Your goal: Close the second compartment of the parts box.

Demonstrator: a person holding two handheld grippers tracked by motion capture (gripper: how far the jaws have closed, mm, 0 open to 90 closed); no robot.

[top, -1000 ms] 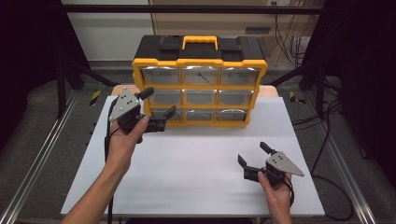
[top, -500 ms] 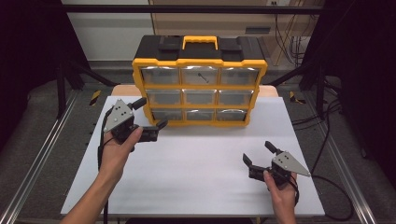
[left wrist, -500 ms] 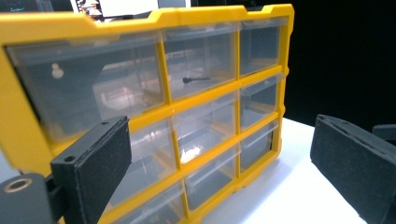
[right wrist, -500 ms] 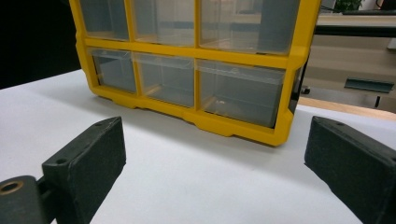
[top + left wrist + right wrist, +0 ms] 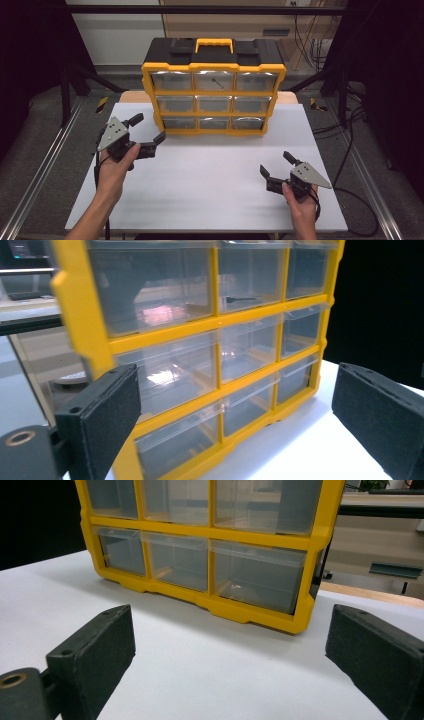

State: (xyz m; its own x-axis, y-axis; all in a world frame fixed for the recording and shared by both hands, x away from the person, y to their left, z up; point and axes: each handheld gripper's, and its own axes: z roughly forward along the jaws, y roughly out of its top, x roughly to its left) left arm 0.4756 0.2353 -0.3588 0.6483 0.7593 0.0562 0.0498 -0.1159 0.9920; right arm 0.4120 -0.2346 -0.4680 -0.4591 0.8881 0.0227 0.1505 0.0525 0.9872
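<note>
A yellow drawer organizer stands upper centre on a white surface, the left gripper at left and right gripper lower right, both jaws spread, empty.

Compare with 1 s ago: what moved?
The left gripper drew back from the drawer cabinet, toward the person and the table's left edge, jaws open throughout. It neither grasped nor released anything. The right gripper drifted slightly toward the person, also open. Cabinet unmoved, drawers shut.

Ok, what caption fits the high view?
Two open grippers, left and right, wait before a yellow drawer box on a white table.
</note>
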